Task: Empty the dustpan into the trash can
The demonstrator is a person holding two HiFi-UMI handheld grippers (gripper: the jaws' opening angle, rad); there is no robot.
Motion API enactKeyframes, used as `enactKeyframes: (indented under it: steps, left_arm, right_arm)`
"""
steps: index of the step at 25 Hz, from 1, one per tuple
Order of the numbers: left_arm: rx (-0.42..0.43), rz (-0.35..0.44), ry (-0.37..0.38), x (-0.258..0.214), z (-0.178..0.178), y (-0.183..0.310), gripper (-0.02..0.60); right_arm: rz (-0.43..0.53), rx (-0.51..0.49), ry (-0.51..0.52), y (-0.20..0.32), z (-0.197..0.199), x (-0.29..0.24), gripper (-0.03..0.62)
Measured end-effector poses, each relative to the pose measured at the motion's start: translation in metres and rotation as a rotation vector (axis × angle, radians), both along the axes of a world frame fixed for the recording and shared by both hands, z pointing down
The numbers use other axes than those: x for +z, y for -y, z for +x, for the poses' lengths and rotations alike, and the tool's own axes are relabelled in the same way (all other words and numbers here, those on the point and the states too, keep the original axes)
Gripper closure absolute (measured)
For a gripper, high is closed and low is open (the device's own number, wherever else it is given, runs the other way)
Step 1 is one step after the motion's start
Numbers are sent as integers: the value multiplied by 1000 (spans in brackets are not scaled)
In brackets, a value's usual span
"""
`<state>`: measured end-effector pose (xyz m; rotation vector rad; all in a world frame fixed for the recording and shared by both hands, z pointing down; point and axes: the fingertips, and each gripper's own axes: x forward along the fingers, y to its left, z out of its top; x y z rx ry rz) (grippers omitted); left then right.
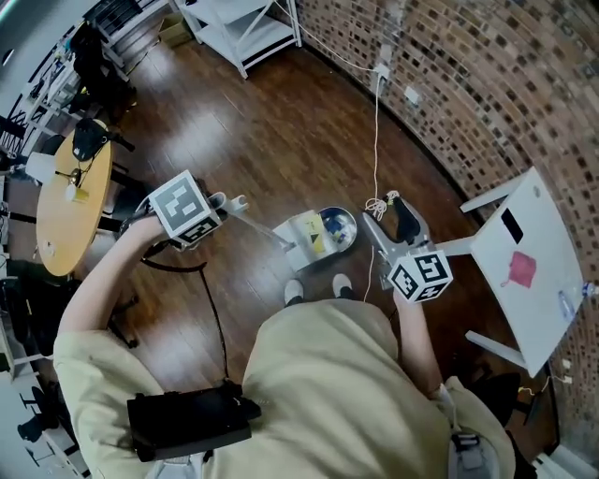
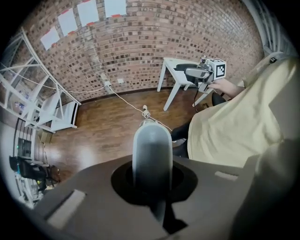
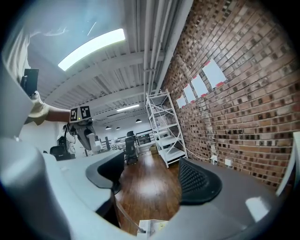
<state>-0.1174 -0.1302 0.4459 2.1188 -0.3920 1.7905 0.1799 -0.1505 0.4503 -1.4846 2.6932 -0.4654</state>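
Observation:
In the head view my left gripper [image 1: 227,202] is shut on the top of a long pale handle [image 1: 262,227], which slants down to a pale dustpan [image 1: 307,239] holding yellowish scraps. The pan sits just in front of the person's shoes, against a small round trash can [image 1: 343,224]. The left gripper view shows the grey rounded handle end [image 2: 151,152] standing up between the shut jaws of my left gripper [image 2: 151,183]. My right gripper [image 1: 387,217] hovers just right of the can. It is open [image 3: 154,176] with nothing between its dark pads [image 3: 199,180]. A corner of the pan [image 3: 152,227] shows below it.
A white table [image 1: 538,224] with a pink item [image 1: 521,268] stands at the right by the curved brick wall [image 1: 468,84]. A white cable [image 1: 377,140] runs down to the floor near the can. White shelving [image 1: 248,28] is at the back, a round wooden table [image 1: 70,201] at the left.

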Motion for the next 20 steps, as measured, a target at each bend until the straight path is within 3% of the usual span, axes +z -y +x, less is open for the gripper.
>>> enactKeyframes:
  steps: [2,6,20]
  left_arm:
    - [18,-72,-1,17,24,-4,581]
    - [124,-300,-33,44,74,-31,581]
    - [187,-434,84,54,207,65,581]
  right_arm:
    - [-6,20,9,-3,9,1,238]
    - [-11,71,21,-12,29,4,240]
    - [-32,267,56,-36,99,16,249]
